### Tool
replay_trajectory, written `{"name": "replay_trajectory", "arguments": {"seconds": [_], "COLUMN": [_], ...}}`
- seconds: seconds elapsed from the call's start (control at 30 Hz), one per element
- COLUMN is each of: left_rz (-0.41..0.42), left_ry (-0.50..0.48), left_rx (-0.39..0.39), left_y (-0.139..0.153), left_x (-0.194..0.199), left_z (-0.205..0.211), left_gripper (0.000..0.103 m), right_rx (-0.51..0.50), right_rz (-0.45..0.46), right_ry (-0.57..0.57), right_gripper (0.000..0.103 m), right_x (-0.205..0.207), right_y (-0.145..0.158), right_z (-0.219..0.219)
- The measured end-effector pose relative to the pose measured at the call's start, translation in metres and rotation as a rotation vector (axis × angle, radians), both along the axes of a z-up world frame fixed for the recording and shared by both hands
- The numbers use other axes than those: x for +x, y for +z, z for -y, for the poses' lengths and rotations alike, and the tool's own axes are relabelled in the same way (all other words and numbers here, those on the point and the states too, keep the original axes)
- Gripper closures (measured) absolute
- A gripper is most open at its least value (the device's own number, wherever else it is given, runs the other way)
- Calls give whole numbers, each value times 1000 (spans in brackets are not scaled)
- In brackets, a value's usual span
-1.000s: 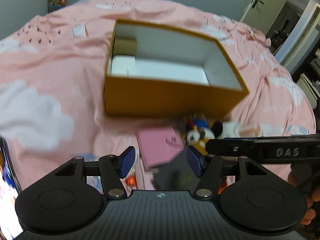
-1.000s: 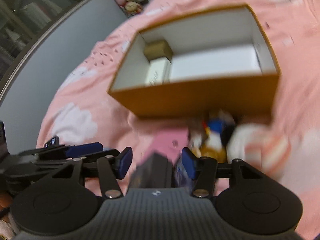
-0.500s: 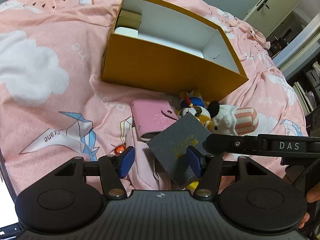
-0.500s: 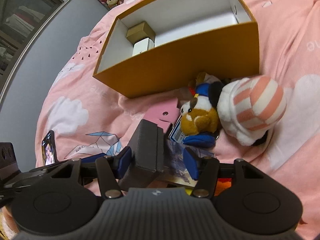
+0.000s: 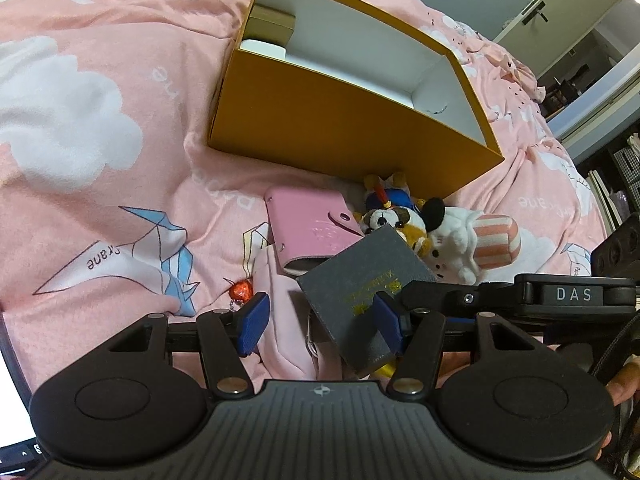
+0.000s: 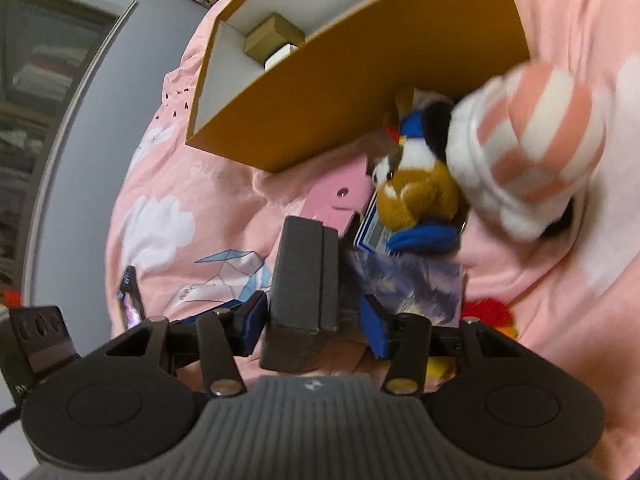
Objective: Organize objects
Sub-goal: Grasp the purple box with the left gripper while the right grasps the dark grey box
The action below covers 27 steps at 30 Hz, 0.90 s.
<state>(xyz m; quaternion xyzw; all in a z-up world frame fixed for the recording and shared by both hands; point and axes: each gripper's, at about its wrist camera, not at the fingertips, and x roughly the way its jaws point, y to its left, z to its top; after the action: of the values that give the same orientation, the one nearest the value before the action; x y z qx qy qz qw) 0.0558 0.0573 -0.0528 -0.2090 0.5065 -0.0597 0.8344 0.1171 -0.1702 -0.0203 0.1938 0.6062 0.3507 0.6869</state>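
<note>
I work from the orange box (image 5: 340,128), since everything loose should end up in it. It sits open-topped on the pink bedspread (image 5: 100,160), with two small cartons (image 5: 272,24) tucked into its far corner, so most of the floor is free for more.

The clutter lies in a heap just in front of the orange box's near wall: a pink wallet (image 5: 308,232), a brown-and-white plush (image 5: 404,228) and a striped plush (image 6: 532,144) right against that wall, and the grey case (image 6: 300,272) a little further out from the box, tipped up on the heap.

My right gripper (image 6: 316,326) straddles that grey case. Its jaws have just been closing and now stand at a narrow gap with the case between them. One pad (image 6: 254,322) meets the case's side while the other stands off it (so I would not call it a grip yet). I come at its narrow edges, I judge, because they fit my span.

My left gripper (image 5: 316,320) hangs wide and empty on the near side of the heap from the box, probably waiting its turn.
</note>
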Motion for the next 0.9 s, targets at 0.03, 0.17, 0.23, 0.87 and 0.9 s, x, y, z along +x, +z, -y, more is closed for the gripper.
{"name": "replay_trajectory", "arguments": {"seconds": [0.03,0.17,0.23,0.87,0.9], "left_rz": [1,12,23,-110,-126], "left_ry": [0,-11,-15,-137,-133], "left_rx": [0,-14,-32,-104,-107], "left_y": [0,3,5,-29,-32], "left_x": [0,1,1,41,44], "left_z": [0,-1,-2,39,40], "left_gripper": [33,33,33,33,33], "right_rx": [30,-6,-16,-171,-168], "right_rz": [-8,76,131,291,287], "right_ry": [1,22,13,-128,-127], "right_gripper": [65,65,65,66,66], "right_x": [-1,-8,-10,-4,-3], "right_y": [1,17,30,37,36], "right_z": [1,0,3,57,58]}}
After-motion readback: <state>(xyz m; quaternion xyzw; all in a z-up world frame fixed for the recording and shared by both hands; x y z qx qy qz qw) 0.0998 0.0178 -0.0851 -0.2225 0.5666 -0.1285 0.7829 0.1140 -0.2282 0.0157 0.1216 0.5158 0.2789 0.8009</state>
